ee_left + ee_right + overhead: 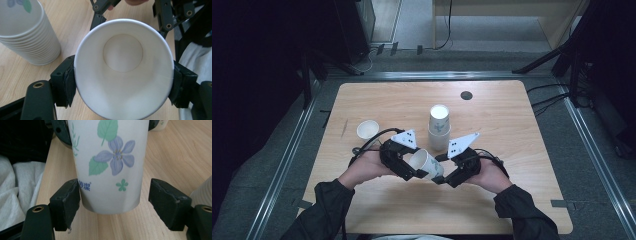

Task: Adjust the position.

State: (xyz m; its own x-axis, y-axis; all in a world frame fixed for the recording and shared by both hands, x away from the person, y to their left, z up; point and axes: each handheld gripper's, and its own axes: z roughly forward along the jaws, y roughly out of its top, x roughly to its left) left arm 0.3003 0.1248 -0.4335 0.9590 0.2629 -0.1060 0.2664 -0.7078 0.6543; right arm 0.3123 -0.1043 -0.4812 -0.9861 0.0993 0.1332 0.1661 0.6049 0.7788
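We take the stack of paper cups (439, 127) standing upright near the middle of the wooden table (512, 120) as our landmark. Just in front of it, toward the person, a single paper cup (426, 163) is held on its side above the tabletop, between the two grippers. Its open mouth faces the left gripper (412, 172), and its base points toward the right gripper (438, 178).

In the left gripper view we look straight into the cup (123, 67). Both black pads press on its rim from either side, and the rim is squeezed slightly out of round, so this claw is clamped on the cup. The stack (26, 32) sits to the upper left of it there.

In the right gripper view we see the cup's flowered side (110, 162) with its base between the pads. The left pad (66, 203) lies at the cup's wall, though we cannot tell for sure whether it touches. The right pad (168, 202) stands clearly apart from it, with bare wood in the gap. This claw is wide and grips nothing.

Another lone cup (367, 130) stands upright to the left of the stack, well apart from it. A small dark round disc (466, 95) sits in the tabletop beyond the stack, to its right.
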